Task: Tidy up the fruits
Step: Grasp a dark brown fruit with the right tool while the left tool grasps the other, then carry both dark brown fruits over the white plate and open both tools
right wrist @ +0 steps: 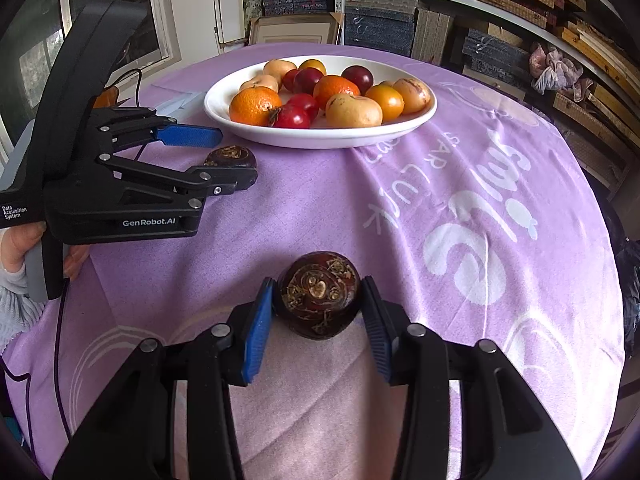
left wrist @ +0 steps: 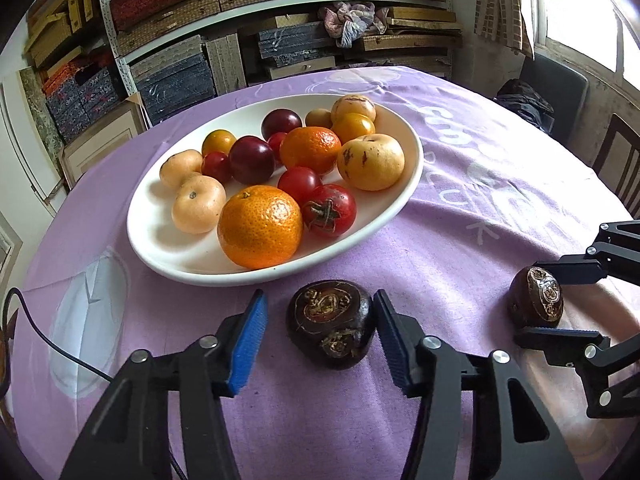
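A white oval plate (left wrist: 160, 252) (right wrist: 320, 138) holds oranges, red tomatoes, dark plums and pale yellow fruits. Two dark brown water chestnuts lie on the purple tablecloth. My left gripper (left wrist: 320, 330) (right wrist: 230, 156) is open around one chestnut (left wrist: 331, 329) (right wrist: 230, 157); its right pad touches the chestnut, the left pad stands apart. My right gripper (right wrist: 318, 300) (left wrist: 548, 300) is shut on the other chestnut (right wrist: 318, 295) (left wrist: 537, 298), both blue pads against its sides, resting on the cloth.
The round table's purple cloth (right wrist: 460, 200) bears white lettering. Shelves of stacked boxes (left wrist: 180, 60) stand behind the table. A black cable (left wrist: 36, 332) trails at the left edge. A chair (left wrist: 624, 164) stands at the right.
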Demonstrator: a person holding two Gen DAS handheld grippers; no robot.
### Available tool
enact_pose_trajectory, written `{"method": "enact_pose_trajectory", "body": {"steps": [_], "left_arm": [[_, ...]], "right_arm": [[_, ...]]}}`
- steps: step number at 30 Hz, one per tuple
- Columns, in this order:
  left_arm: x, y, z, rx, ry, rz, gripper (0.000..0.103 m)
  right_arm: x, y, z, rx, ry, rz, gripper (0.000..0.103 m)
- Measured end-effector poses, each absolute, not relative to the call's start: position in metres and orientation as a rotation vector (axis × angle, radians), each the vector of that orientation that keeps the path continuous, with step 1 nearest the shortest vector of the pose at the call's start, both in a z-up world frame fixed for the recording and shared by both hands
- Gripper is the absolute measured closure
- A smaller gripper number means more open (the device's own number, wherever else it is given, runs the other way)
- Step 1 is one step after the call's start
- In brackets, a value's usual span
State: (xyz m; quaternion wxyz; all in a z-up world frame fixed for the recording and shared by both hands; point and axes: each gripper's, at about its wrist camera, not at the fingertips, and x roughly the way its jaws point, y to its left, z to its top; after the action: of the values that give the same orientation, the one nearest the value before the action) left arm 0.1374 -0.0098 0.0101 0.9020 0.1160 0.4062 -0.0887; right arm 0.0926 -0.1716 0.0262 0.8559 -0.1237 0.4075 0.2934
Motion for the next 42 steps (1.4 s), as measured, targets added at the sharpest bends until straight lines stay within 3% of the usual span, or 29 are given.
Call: {"method": "enact_pose_trajectory", "body": {"steps": [4, 27, 35, 37, 39, 41, 42], "left_arm": [[0.137, -0.009, 0.009, 0.242, 0.841, -0.191, 0.058], [0.096, 0.022, 0.013, 0.171, 0.832, -0.193, 0.058], [0.074, 0.044, 0.009, 0.177, 0.858, -0.151, 0.058], [0.073, 0.046, 0.008, 0.172, 0.868, -0.151, 0.056], [0.073, 0.049, 0.008, 0.165, 0.872, -0.126, 0.047], [0.076, 0.058, 0.007, 0.13, 0.889, -0.098, 0.027], [0.079, 0.065, 0.006, 0.081, 0.903, -0.121, 0.027]], "right_arm": [[0.093, -0.172, 0.026, -0.26, 0.857, 0.617, 0.06], [0.093, -0.172, 0.026, -0.251, 0.856, 0.628, 0.061], [0.078, -0.173, 0.041, -0.235, 0.758, 0.624, 0.061], [0.075, -0.176, 0.053, -0.203, 0.715, 0.625, 0.061], [0.077, -0.181, 0.067, -0.157, 0.691, 0.628, 0.061], [0.079, -0.184, 0.082, -0.142, 0.663, 0.608, 0.061], [0.081, -0.184, 0.089, -0.145, 0.656, 0.604, 0.061]]}}
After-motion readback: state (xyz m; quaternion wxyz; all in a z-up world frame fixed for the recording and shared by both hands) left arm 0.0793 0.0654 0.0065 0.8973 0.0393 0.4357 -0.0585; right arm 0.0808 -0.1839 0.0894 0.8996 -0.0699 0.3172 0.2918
